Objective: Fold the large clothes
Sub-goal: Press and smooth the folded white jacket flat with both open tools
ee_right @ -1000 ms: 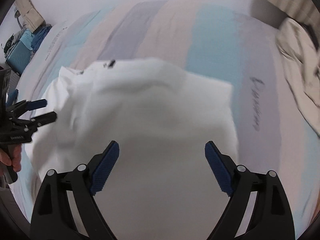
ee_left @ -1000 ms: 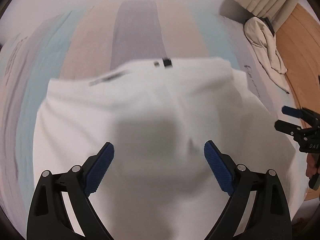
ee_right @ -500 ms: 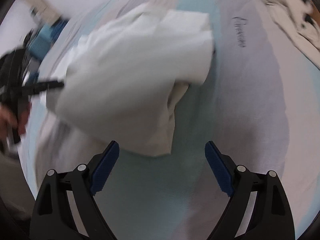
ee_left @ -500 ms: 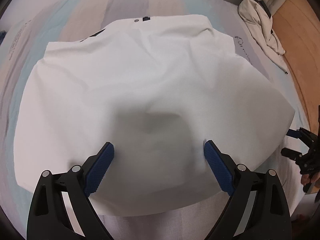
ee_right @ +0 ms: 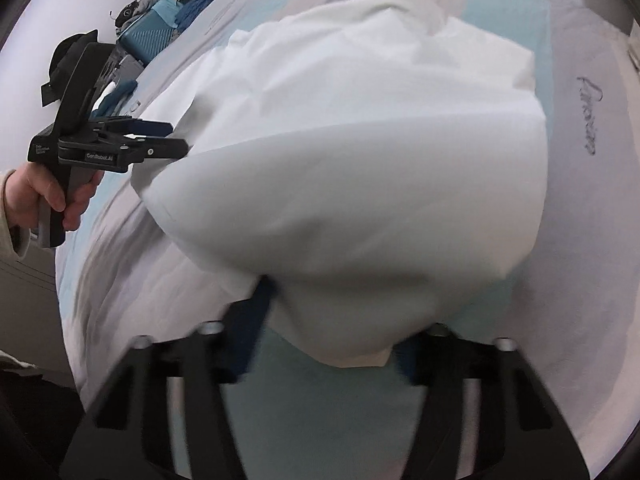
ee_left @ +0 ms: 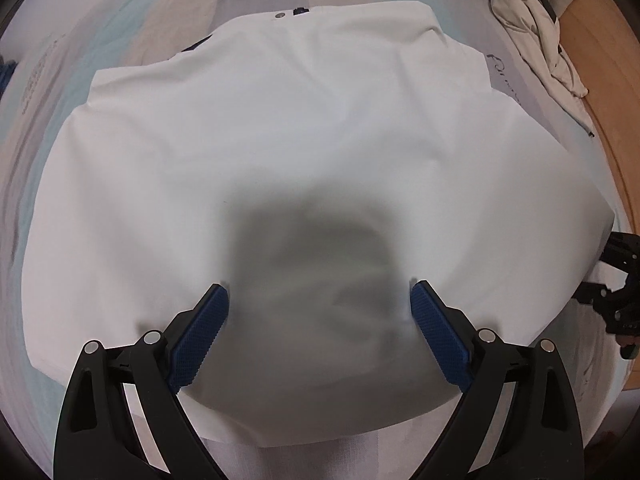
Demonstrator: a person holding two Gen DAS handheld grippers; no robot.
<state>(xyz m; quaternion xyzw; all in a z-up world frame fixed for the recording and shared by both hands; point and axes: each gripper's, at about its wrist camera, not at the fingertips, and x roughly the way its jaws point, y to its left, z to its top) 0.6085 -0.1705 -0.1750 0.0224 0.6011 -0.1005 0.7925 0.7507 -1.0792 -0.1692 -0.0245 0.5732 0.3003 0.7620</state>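
The right gripper [ee_right: 336,328], black with blue pads, is smeared by motion in its own view; its jaws have just been closing, with the hem of the large white garment [ee_right: 360,184] between them, but the blur hides whether the pads press it. The striped pastel bedspread [ee_left: 168,28] is mostly covered by that garment. In the left wrist view the right gripper [ee_left: 618,292] is cut by the picture's edge, its tips hidden. The beige crumpled cloth [ee_left: 532,32] is partly cropped.
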